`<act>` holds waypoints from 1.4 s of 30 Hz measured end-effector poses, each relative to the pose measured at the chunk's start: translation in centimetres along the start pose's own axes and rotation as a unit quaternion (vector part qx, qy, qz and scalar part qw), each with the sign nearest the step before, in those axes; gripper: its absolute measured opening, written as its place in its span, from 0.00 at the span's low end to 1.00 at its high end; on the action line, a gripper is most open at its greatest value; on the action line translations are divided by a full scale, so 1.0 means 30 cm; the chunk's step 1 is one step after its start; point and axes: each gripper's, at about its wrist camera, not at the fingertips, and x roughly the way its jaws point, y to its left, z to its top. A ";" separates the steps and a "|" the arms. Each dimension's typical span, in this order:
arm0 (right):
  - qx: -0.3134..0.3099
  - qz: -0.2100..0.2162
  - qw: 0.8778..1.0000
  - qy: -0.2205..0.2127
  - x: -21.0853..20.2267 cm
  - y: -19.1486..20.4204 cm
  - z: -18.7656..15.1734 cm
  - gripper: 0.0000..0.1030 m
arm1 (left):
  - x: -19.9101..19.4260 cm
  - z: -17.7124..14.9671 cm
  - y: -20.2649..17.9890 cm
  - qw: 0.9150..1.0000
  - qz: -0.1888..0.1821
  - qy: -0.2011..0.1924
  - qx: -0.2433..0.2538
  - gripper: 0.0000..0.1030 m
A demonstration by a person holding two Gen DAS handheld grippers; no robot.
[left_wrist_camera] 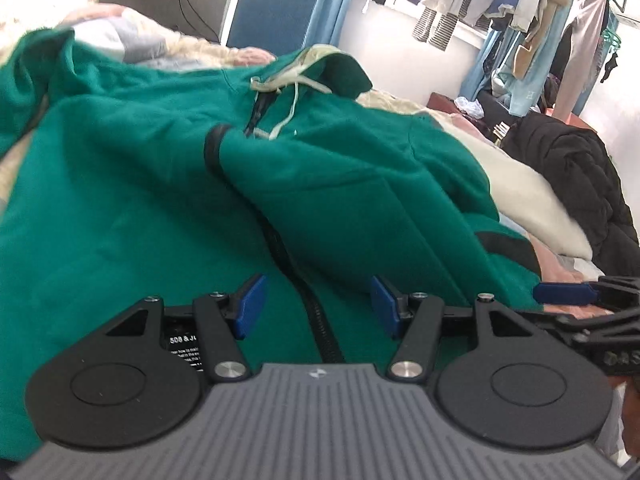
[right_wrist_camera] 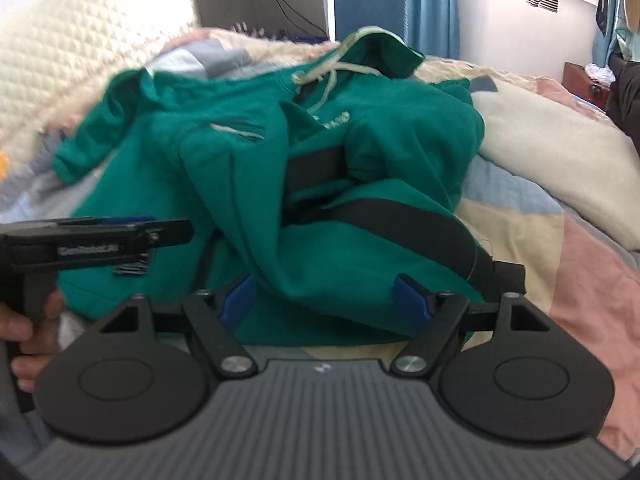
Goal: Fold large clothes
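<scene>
- One green hooded jacket lay spread over a bed, its black zip running toward the camera in the left wrist view.
- Only the left wrist view showed the zip as a straight line down the front, with a black-cuffed sleeve folded across the chest beside it; the right wrist view showed the same jacket bunched up, black bands crossing its near folds.
- Both views showed the hood at the far end of the jacket, pale drawstrings trailing from it.
- The left gripper hung over the jacket's lower front, its blue pads well apart, the zip between them; whether they touched the cloth I could not tell.
- The right gripper stood at the jacket's near hem, jaws wide, a fold of green cloth lying between the blue pads; no pinch on it could be made out.
- Each view caught the other tool: the right gripper's blue tip at the jacket's right edge in the left view, and the left gripper with a hand on its grip, left of the jacket, in the right view.
- Beyond the jacket, the left view alone showed a black quilted coat piled off the bed's right side and a rail of hanging clothes.
- A blue chair back stood behind the hood.
</scene>
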 end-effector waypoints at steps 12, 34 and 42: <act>-0.081 -0.071 0.994 0.023 0.131 -0.045 0.030 0.90 | 0.073 0.061 0.111 0.999 0.004 -0.026 -0.029 0.62; -0.163 -0.023 0.981 0.101 0.191 0.071 -0.022 0.39 | -0.080 0.102 0.268 0.991 0.032 -0.094 -0.089 0.62; -0.008 0.095 0.995 0.028 -0.085 0.083 0.069 0.10 | -0.181 0.098 0.302 0.989 0.062 -0.112 -0.074 0.62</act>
